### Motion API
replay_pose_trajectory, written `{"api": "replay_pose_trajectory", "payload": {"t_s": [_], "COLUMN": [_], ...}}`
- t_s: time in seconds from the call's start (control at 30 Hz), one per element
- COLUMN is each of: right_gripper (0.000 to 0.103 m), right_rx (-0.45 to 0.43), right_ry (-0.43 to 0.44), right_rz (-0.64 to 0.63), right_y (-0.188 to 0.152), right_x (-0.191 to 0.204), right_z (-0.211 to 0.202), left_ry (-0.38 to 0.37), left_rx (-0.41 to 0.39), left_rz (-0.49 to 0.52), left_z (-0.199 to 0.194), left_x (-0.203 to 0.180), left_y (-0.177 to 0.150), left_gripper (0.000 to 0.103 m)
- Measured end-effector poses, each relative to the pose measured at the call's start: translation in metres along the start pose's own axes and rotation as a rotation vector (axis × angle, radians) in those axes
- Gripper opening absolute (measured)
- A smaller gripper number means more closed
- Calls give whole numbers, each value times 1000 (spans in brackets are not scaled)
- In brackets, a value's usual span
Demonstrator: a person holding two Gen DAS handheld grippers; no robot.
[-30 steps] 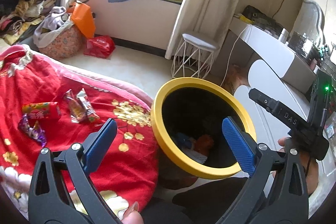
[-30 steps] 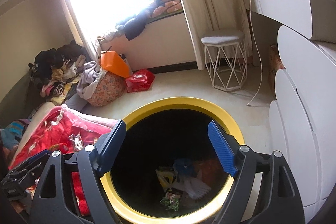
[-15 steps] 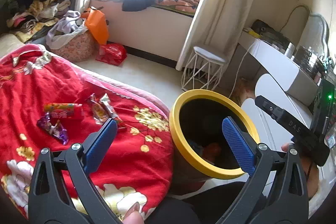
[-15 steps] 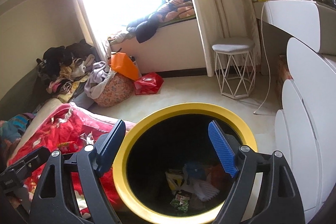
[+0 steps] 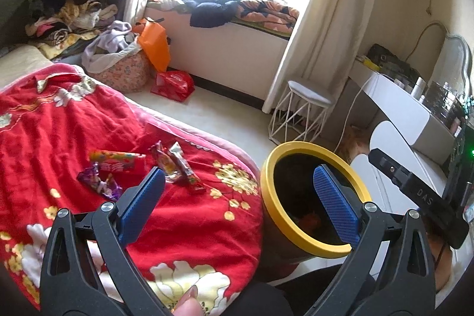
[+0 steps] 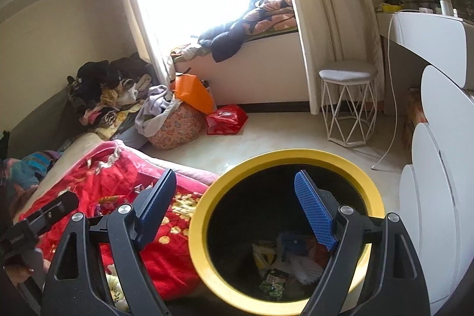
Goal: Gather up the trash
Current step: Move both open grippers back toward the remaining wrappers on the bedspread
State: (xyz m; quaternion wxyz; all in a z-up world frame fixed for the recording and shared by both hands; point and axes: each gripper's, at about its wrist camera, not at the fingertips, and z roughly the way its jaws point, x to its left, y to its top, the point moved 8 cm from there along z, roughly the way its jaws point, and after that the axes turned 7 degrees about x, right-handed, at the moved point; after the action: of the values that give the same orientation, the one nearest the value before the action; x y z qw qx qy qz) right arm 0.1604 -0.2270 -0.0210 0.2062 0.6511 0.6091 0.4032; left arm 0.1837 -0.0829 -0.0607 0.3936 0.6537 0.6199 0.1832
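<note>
Gaping empty, each hand-held gripper (image 5: 237,197) (image 6: 237,203) hovers near wrappers (image 5: 174,165), possibly candy, and bin (image 6: 204,233).

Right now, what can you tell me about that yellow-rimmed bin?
The bin is round, with a thick glossy yellow rim and dark inside, plastic by the look. It stands upright on the floor, close against the red blanket. It is open, without a lid, and wrappers and other scraps lie at its bottom.

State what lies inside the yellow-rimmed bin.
Inside the bin: a green wrapper, white paper and a blue item. The right gripper's jaw and shadow hide the rest.
</note>
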Motion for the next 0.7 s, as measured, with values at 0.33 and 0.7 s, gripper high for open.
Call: {"api": "replay_pose_trajectory", "payload": {"t_s": [0.33,0.7], "right_gripper": [80,80], "right_rx": [0,9], "right_ry": [26,57], "right_rz": [-42,-99], "right_y": [-2,-7], "right_x": [21,50], "right_z": [1,4], "left_ry": [32,66], "left_rx": [-27,-51], "left_rz": [-30,-64], "left_z": [-12,-23], "left_x": [22,50], "left_y": [5,9], "left_gripper": [92,92]}}
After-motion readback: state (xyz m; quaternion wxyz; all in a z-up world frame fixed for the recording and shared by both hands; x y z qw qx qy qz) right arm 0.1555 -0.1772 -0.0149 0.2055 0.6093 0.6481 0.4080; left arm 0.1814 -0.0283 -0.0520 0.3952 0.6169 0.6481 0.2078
